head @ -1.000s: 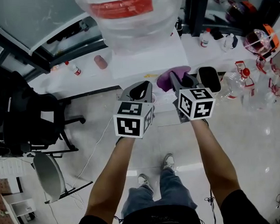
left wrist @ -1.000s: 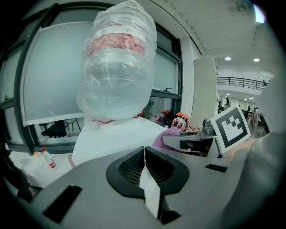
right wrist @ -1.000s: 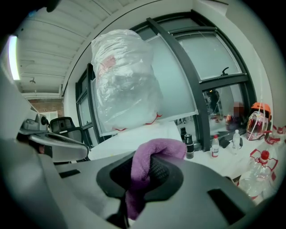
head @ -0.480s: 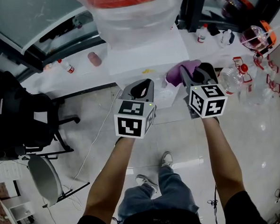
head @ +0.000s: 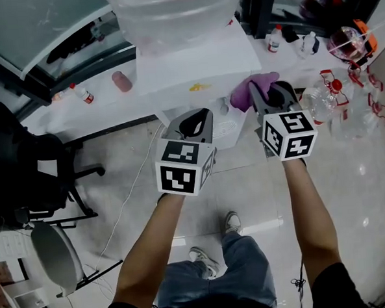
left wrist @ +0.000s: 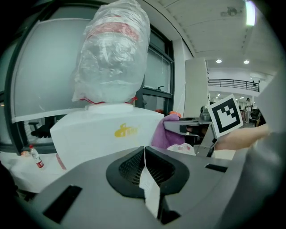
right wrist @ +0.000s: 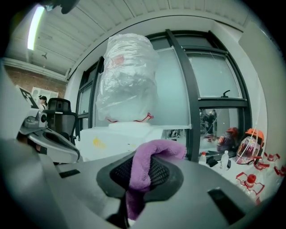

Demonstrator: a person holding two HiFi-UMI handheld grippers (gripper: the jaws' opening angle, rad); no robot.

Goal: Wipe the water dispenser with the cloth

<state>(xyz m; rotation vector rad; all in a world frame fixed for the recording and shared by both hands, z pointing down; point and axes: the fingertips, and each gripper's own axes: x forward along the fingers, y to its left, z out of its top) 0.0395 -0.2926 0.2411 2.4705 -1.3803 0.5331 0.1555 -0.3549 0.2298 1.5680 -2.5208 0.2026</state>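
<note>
The white water dispenser [head: 196, 62] stands straight ahead, its plastic-wrapped bottle [head: 171, 15] on top. It also fills the left gripper view as a white body [left wrist: 107, 134] with a yellow logo, and shows in the right gripper view [right wrist: 120, 138]. My right gripper [head: 272, 99] is shut on a purple cloth [head: 250, 91], held just off the dispenser's right front corner; the cloth [right wrist: 147, 167] bulges out between the jaws. My left gripper [head: 192, 125] is shut with nothing in it, in front of the dispenser's lower front. The cloth [left wrist: 164, 132] shows to its right.
A black office chair [head: 31, 173] stands at the left. Clear bottles with red caps [head: 336, 109] lie on the floor at the right, by an orange helmet [head: 358, 42]. Small bottles [head: 81, 93] sit on the white ledge under the window. A cable [head: 133, 199] runs over the tiled floor.
My right gripper with the cloth has shifted right and a little forward, along the dispenser's right front corner. The left gripper has stayed nearly where it was. The head view has tilted down.
</note>
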